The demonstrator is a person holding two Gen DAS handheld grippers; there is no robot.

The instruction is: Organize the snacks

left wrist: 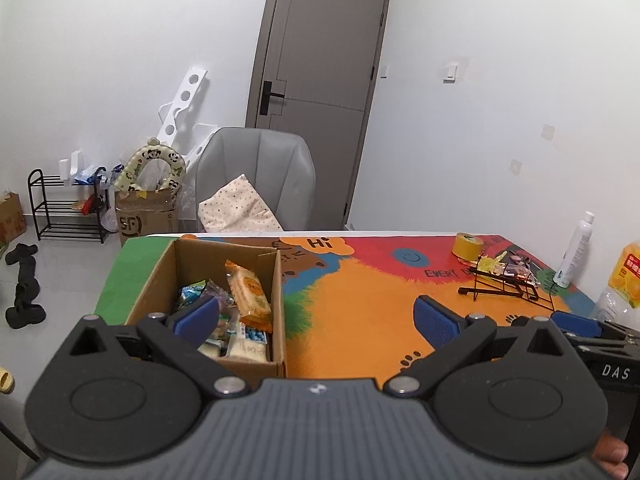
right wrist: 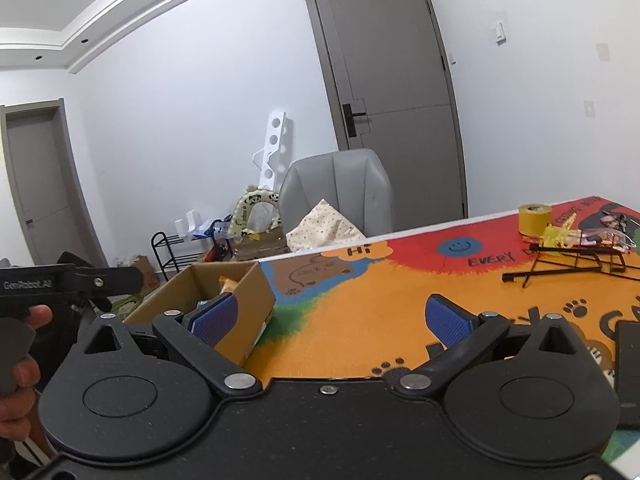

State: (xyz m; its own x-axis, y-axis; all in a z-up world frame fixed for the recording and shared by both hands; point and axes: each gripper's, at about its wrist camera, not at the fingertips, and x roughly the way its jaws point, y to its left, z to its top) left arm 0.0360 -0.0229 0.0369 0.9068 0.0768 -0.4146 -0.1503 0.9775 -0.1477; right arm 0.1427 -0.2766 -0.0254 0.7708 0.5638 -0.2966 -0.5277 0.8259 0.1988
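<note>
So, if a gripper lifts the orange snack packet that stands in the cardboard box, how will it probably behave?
The orange snack packet looks like a thin sealed wrapper, so it is probably light and its crimped ends may bend. The glossy film could slip between the pads. It leans against the wall of the cardboard box, so it may fall over if nudged.

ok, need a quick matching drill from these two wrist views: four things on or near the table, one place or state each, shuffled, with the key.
Things:
1. cardboard box
2. yellow tape roll
3. black wire rack
4. white spray bottle

Places or states:
A. lying tipped over on the mat, small wrapped items at its top
B. standing upright at the table's far right edge, by the wall
C. open-topped, at the green left end of the mat, snack packets inside
D. at the far edge of the mat, just behind the rack

Pairs: 1-C, 2-D, 3-A, 4-B
</note>
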